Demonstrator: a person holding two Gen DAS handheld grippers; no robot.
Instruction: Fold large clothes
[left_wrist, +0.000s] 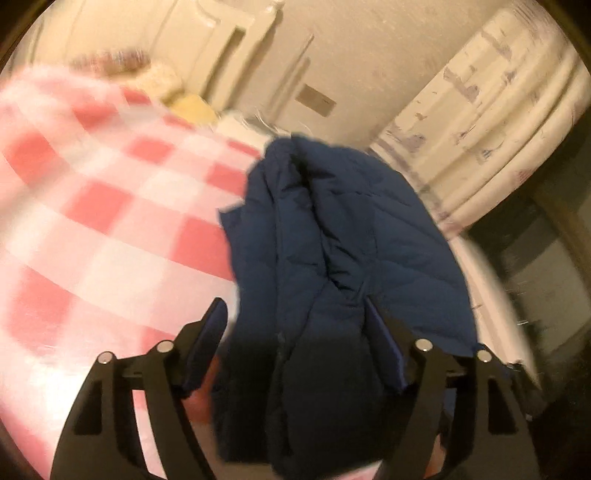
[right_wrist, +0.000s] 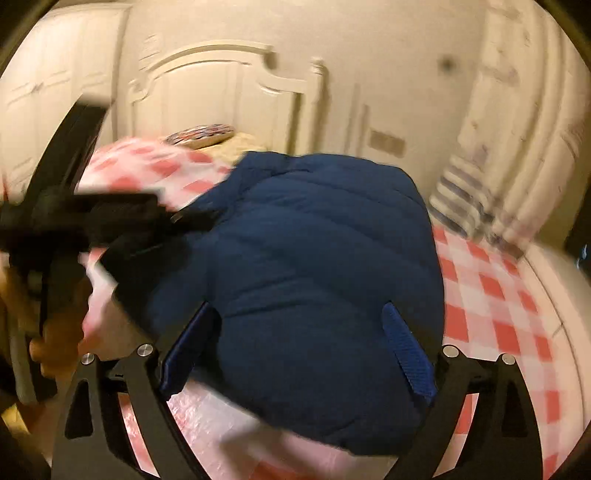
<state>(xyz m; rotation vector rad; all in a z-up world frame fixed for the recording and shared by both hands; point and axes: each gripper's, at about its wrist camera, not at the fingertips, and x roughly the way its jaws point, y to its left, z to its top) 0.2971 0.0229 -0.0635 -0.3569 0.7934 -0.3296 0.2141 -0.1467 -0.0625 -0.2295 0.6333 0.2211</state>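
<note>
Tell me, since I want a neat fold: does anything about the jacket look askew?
Yes. The navy puffer jacket lies bunched and creased on the checked cover, with its layers unevenly stacked rather than flat.

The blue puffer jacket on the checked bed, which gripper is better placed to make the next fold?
Probably the right gripper: its open jaws straddle the smooth folded bulk of the jacket. The left gripper, also open, faces its rumpled end.

A red-and-white checked bedcover (left_wrist: 110, 221), patterned curtain (left_wrist: 498, 110), cream panelled door (right_wrist: 207, 96), yellow pillow (left_wrist: 194, 107).
</note>
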